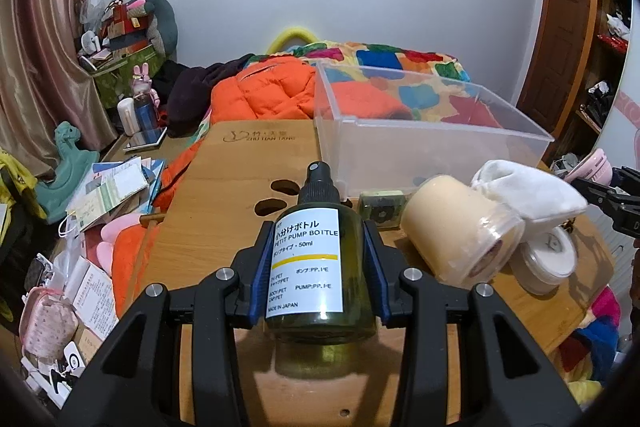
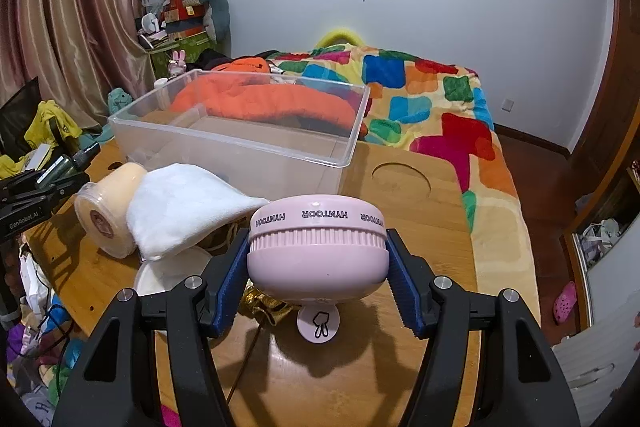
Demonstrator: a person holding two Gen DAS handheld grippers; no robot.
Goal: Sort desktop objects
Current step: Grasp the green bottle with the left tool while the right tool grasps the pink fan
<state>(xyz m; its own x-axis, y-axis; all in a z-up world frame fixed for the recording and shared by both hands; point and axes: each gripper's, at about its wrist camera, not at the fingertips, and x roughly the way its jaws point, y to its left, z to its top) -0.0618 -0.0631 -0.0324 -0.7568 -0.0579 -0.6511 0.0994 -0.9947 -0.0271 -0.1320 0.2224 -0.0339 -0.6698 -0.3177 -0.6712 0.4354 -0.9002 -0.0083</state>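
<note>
Olive-green plastic sits between my left gripper's point(image 1: 320, 259) blue pads: one spray bottle point(image 1: 320, 255), held clear of the wooden table point(image 1: 208, 227), its white label reading "PETIT PUMP BOTTLE", "50ml" and "MADE IN JAPAN" among Japanese print. My right gripper point(image 2: 318, 267) clamps one pink round case point(image 2: 318, 247) with "HYNTOOR" printed three times around its rim, upside down to me; a pink tag point(image 2: 319, 323) with a bunny mark hangs under it. One clear bin point(image 2: 240, 143) stands on the table beyond both. Beside it I count one cream roll point(image 1: 460, 231), one white cloth point(image 1: 528, 191), one white jar point(image 1: 548, 259) and one small green packet point(image 1: 382, 209). The table's far edge is stamped with a logo point(image 1: 260, 135) I cannot read surely.
</note>
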